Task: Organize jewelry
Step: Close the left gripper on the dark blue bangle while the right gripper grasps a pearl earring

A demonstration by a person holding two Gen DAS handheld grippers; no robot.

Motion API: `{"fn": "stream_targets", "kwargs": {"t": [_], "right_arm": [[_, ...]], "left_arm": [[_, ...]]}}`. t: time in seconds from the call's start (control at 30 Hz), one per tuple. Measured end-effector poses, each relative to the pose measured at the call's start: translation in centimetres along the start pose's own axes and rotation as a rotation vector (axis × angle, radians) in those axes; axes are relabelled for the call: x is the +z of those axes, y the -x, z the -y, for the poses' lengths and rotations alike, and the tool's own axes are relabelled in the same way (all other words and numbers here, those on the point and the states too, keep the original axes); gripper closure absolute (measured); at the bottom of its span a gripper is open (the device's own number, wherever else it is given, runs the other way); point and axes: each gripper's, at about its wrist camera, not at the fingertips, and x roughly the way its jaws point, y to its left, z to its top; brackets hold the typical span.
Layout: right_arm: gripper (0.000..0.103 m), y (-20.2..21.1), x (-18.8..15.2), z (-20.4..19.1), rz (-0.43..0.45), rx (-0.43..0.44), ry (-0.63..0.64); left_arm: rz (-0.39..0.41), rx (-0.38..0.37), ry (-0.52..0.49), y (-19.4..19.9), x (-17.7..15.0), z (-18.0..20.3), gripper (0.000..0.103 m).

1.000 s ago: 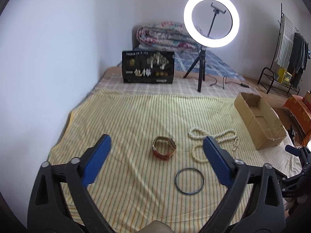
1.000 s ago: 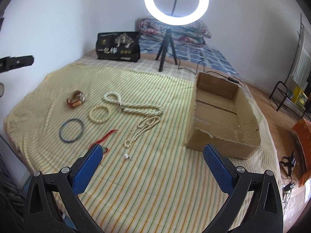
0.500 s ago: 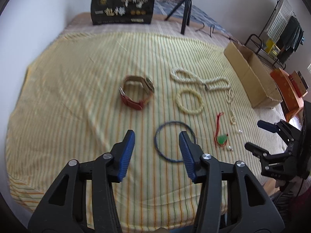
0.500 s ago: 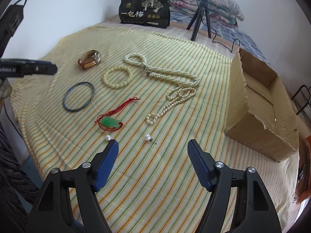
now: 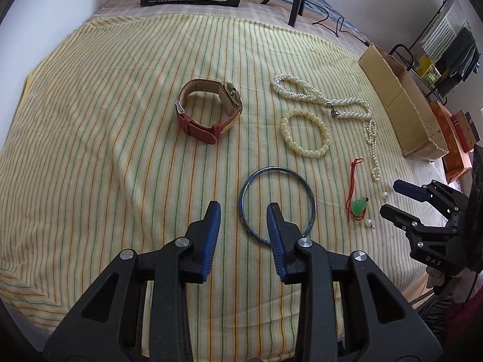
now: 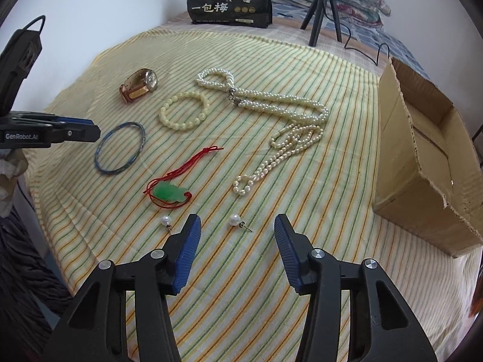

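Both grippers' jaws have just been closing yet grasp nothing: the left [image 5: 244, 211] straddles the bangle's [image 5: 277, 203] rim, the right [image 6: 235, 226] frames an earring [image 6: 235, 219].

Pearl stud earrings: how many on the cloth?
2. One pearl stud lies between the right gripper's fingers, untouched. The other pearl stud lies just left of them, below the green pendant. None appears hidden.
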Motion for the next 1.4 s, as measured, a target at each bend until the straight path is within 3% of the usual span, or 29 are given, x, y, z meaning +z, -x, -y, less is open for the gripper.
{"fn": "stream_targets", "kwargs": {"t": [0.17, 0.5, 0.87, 1.4], "right_arm": [[0.054, -0.2, -0.1, 0.7, -0.007, 0.033, -0.076], [0.058, -0.9, 0.2, 0.1, -0.015, -0.002, -0.056], [0.092, -0.9, 0.2, 0.1, -0.008, -0.010, -0.033], [0.096, 0.4, 0.1, 0.1, 0.036, 0.000, -0.040]], "left_arm": [[-0.009, -0.005, 0.006, -0.6, 0.2, 0.0, 0.071], [-0.040, 0.007, 0.007, -2.2, 0.5, 0.2, 0.080], [-0.023, 0.051, -0.018, -2.7, 0.7, 0.6, 0.098], [0.033, 0.042, 0.000, -0.6, 0.6, 0.1, 0.101]]}}
